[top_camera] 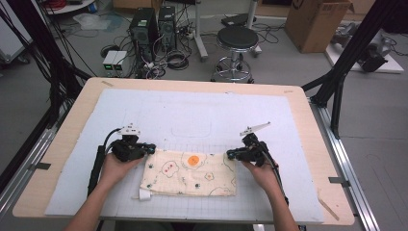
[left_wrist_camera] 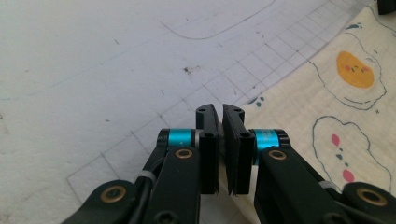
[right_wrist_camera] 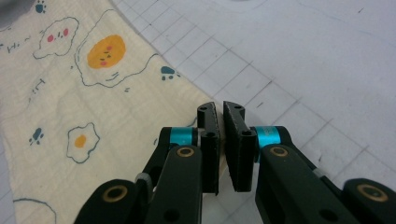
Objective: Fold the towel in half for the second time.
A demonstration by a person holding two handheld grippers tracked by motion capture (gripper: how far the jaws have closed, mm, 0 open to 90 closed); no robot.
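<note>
A cream cloth [top_camera: 192,173] printed with fried eggs and paw marks lies folded flat on the white grid mat near the front edge. My left gripper [top_camera: 153,149] sits at its far left corner and my right gripper [top_camera: 230,154] at its far right corner, both held low on the mat. In the left gripper view the jaws [left_wrist_camera: 220,112] stand almost together, pinching the edge of the cloth [left_wrist_camera: 327,107]. The right gripper view shows the same: the jaws [right_wrist_camera: 220,108] are closed on the corner of the cloth [right_wrist_camera: 70,93]. A white tag [top_camera: 144,195] sticks out at the near left corner.
The white mat [top_camera: 192,110] covers most of a wooden table [top_camera: 308,125]. Beyond the far edge stand a black stool [top_camera: 237,38], computer towers [top_camera: 144,29] with cables and a cardboard box [top_camera: 315,21]. Black frame posts flank the table.
</note>
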